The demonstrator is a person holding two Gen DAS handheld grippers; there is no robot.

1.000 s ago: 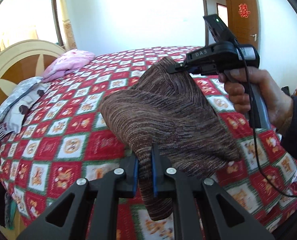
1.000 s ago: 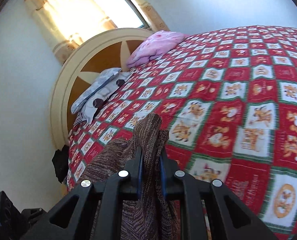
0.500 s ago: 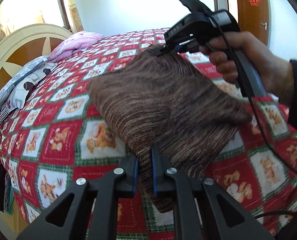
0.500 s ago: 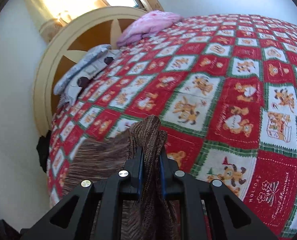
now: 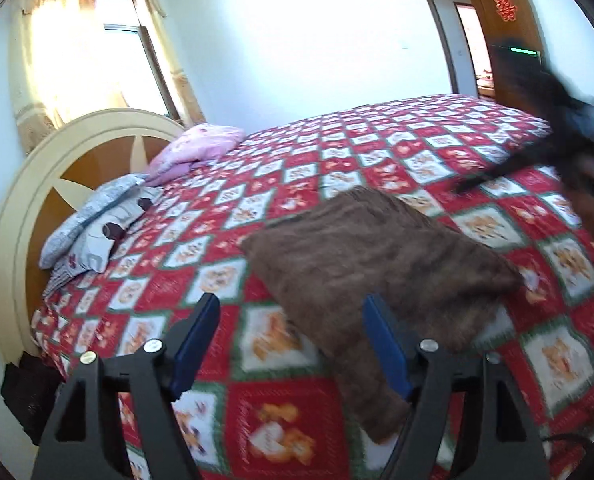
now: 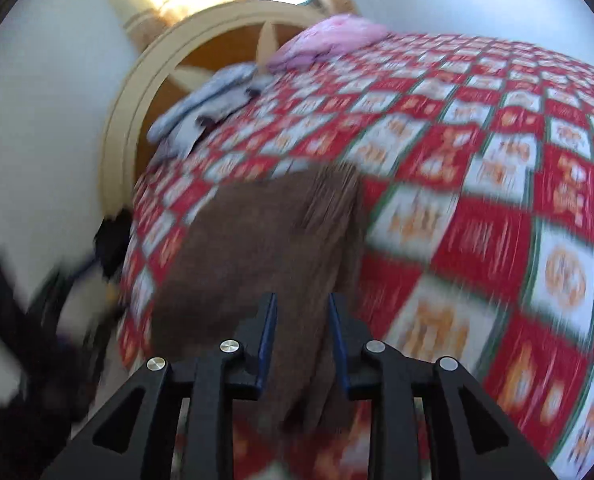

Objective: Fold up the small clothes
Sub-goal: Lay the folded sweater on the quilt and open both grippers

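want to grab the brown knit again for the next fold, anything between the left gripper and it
Nothing visible. The left gripper has just been opening, and the brown knit garment lies on the bedspread right by its right finger, with only bare bedspread between the fingers.

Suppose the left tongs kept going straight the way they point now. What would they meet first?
Most likely the brown knitted garment lying on the bed quilt, just beyond the open left tongs. Its near edge lies between them, so depth is hard to judge; they might touch quilt first.
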